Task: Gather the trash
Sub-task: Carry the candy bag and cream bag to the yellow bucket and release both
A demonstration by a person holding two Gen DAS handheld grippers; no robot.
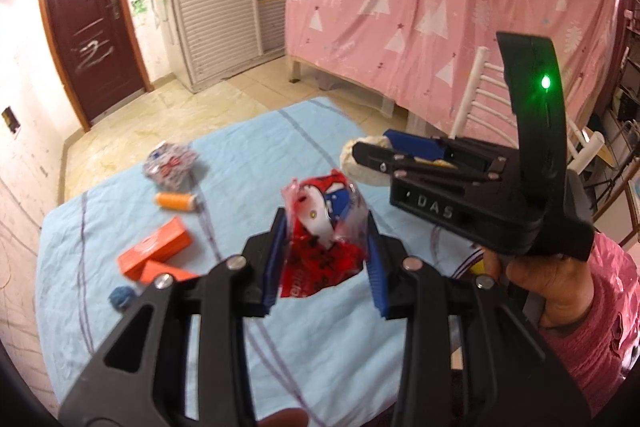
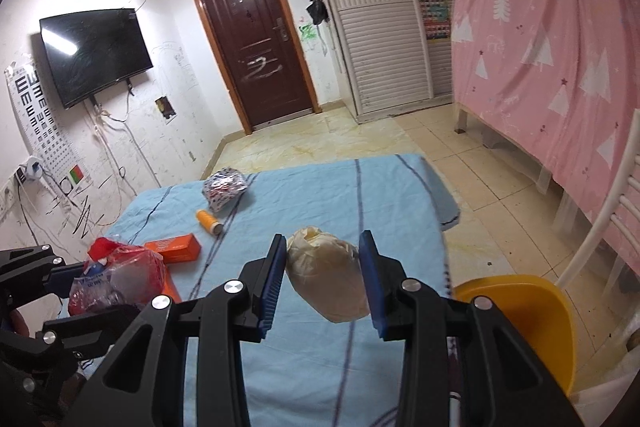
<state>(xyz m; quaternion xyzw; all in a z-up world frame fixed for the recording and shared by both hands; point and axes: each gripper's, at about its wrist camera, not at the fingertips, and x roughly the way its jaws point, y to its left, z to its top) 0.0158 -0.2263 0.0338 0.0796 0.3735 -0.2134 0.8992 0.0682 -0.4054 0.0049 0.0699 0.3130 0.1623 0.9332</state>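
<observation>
My left gripper (image 1: 326, 231) is shut on a crumpled red, white and blue snack wrapper (image 1: 326, 223), held above the light blue cloth (image 1: 248, 155). The same red wrapper (image 2: 120, 275) shows at the lower left of the right wrist view, in the left gripper (image 2: 68, 277). My right gripper (image 2: 324, 251) is shut on a cream crumpled paper wad (image 2: 328, 275), also lifted off the cloth. In the left wrist view the right gripper (image 1: 360, 147) reaches in from the right with the cream wad (image 1: 362, 167) at its tips. A yellow bin (image 2: 528, 319) stands at the lower right.
On the blue cloth (image 2: 320, 195) lie a crumpled patterned wrapper (image 1: 172, 165), an orange thread spool (image 1: 176, 201), orange boxes (image 1: 156, 251) and a small blue yarn ball (image 1: 120, 297). A white chair (image 2: 608, 211) and a pink-draped bed frame (image 2: 540, 67) stand to the right. Tiled floor lies beyond.
</observation>
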